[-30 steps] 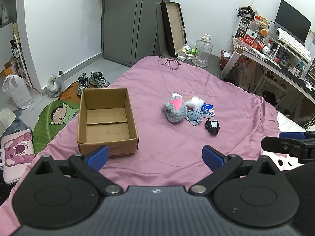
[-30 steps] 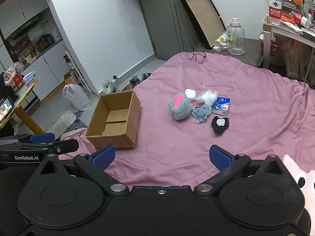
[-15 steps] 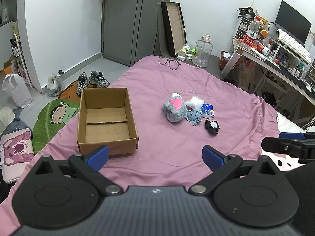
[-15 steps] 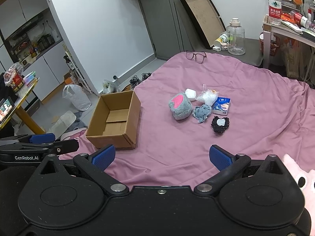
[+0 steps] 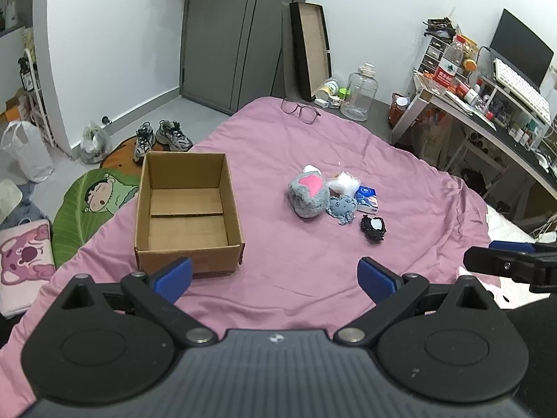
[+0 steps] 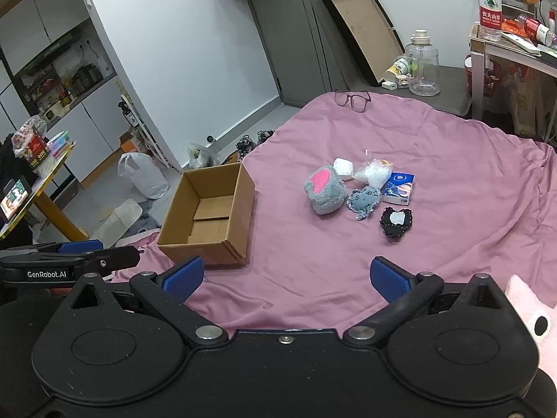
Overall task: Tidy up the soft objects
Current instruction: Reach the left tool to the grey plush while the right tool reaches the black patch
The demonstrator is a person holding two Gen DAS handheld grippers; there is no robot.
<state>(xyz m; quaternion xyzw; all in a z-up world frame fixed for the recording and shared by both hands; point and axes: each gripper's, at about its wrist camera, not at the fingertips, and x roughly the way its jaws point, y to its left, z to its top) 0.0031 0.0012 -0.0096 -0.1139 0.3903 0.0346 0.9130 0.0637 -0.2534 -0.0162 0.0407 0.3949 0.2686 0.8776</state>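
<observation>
An open, empty cardboard box (image 5: 188,209) (image 6: 212,219) sits on the pink bedspread at the left. To its right lies a cluster of small items: a grey plush with a pink heart (image 5: 308,193) (image 6: 324,190), a blue-grey knitted octopus (image 5: 343,208) (image 6: 363,202), a black plush (image 5: 373,227) (image 6: 396,222), a white crinkly bag (image 5: 343,184) (image 6: 372,172), a white soft block (image 6: 343,168) and a blue tissue pack (image 5: 367,199) (image 6: 398,188). My left gripper (image 5: 275,275) is open and empty, well short of the box. My right gripper (image 6: 287,277) is open and empty, well short of the cluster.
Glasses (image 5: 300,109) (image 6: 352,99) lie at the bed's far edge. A pink plush (image 6: 529,310) lies at the near right. A cluttered desk (image 5: 487,104) stands to the right. Shoes (image 5: 162,136), bags and a leaf mat (image 5: 94,202) lie on the floor at left.
</observation>
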